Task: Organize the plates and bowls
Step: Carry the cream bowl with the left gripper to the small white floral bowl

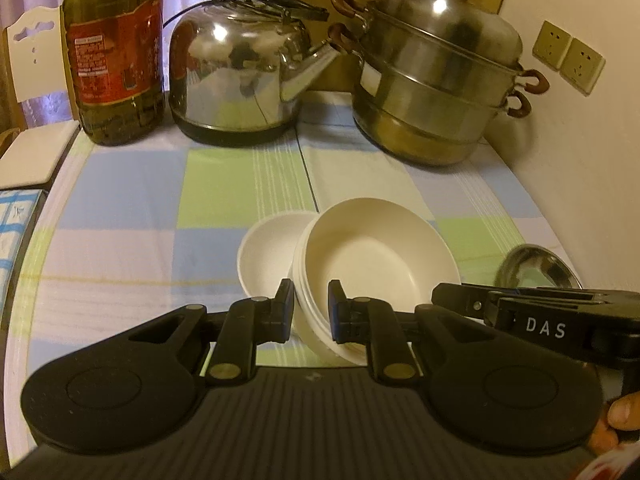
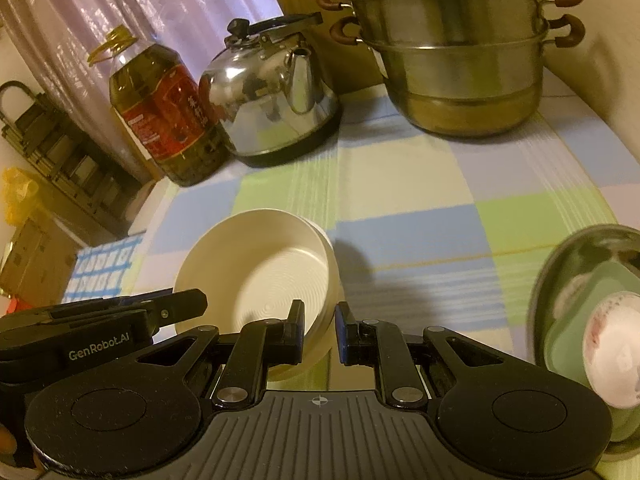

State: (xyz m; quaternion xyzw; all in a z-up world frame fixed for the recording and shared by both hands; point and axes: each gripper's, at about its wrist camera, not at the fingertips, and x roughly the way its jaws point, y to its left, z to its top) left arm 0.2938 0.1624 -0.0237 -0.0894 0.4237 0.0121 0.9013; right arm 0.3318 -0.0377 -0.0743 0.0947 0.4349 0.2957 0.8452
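Just ahead of each hand-held gripper, the left hand-held gripper [image 1: 310, 310] and right hand-held gripper [image 2: 320, 334] each pinch a rim of stacked round white plastic bowls [image 1: 372, 264], apparently sharing their weight above the checked-cloth table [image 1: 160, 200].

Tablecloth [image 1: 132, 196]: checks in pale blue, light green, lilac & white w/ thin stripes. Bowls [image 1: 372, 256]: cream-white. Kettle [image 1: 240, 68] & steamer pot [image 1: 436, 92]: shiny steel, pot handles brown. Oil bottle [image 1: 116, 52]: olive-gold, red label. Grippers: black.
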